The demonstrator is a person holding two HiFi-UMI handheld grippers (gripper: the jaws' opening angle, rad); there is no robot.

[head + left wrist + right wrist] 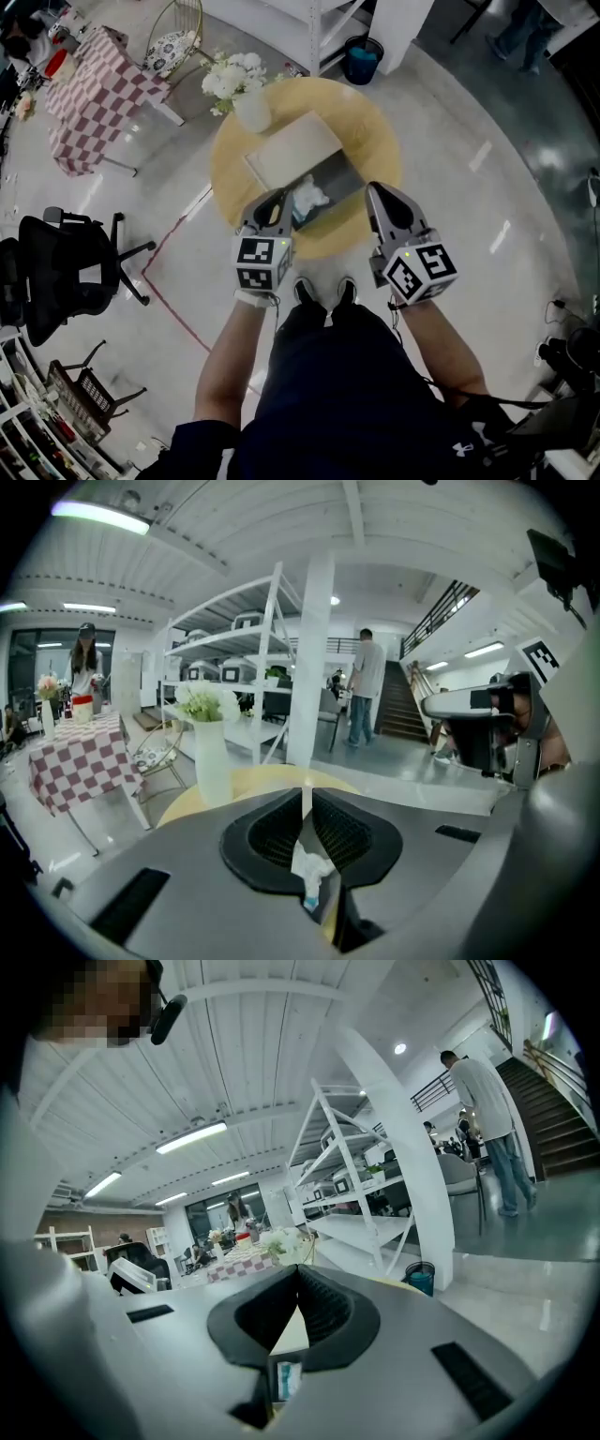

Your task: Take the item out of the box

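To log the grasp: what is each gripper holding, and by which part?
Left gripper seems to pinch the white crumpled item by its edge; right gripper holds nothing.

The open cardboard box [339,176] lies in the middle of the round yellow wooden table [377,139], with the crumpled white item [310,199] inside at its near left. Behind the box I see the white flower vase [251,111]. The left gripper [274,202] and the right gripper [380,193] flank the box's near end.

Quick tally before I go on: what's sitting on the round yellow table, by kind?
Vase of flowers: 1
Open box: 1
White crumpled item inside the box: 1
Total: 3
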